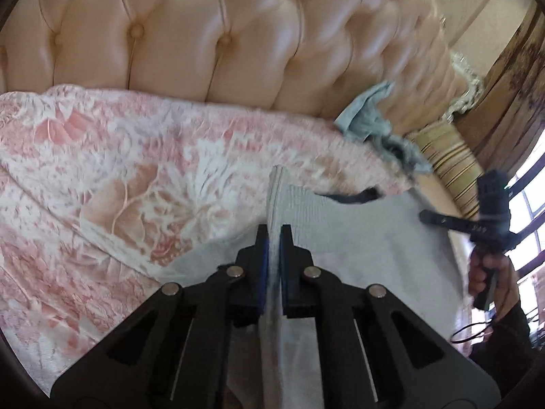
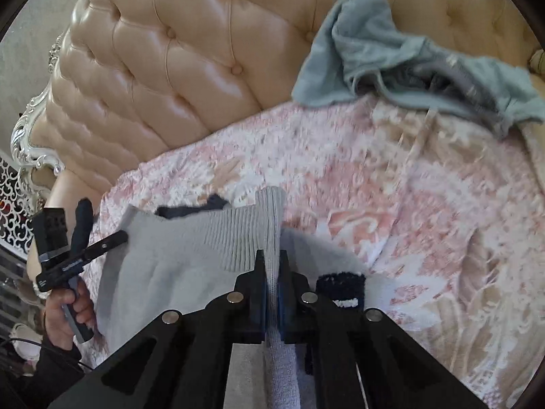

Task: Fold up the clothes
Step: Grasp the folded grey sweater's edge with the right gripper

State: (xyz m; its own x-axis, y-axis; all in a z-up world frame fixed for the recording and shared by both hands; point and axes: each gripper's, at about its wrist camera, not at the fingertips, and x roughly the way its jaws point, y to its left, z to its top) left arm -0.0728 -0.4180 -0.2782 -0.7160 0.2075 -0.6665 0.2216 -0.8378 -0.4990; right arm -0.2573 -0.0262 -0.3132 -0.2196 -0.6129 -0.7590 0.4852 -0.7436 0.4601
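A light grey knit garment (image 1: pixel 357 238) with a ribbed hem lies on the pink floral bedspread (image 1: pixel 102 170). My left gripper (image 1: pixel 274 235) is shut on a raised fold of its ribbed edge. My right gripper (image 2: pixel 271 259) is likewise shut on a pinched ridge of the same garment (image 2: pixel 177 259). Dark navy trim (image 2: pixel 190 209) shows at the far edge, and a navy patch with a white label (image 2: pixel 340 286) lies just right of the right gripper. A hand (image 1: pixel 483 272) holds the right gripper at the garment's right side; in the right wrist view a hand (image 2: pixel 64 313) holds the left one.
A crumpled blue-grey garment (image 2: pixel 391 54) rests against the tufted beige headboard (image 2: pixel 190 68), also visible as a small blue-grey heap (image 1: pixel 368 116) in the left wrist view. A striped cushion (image 1: pixel 449 163) and a window (image 1: pixel 531 197) are at the right.
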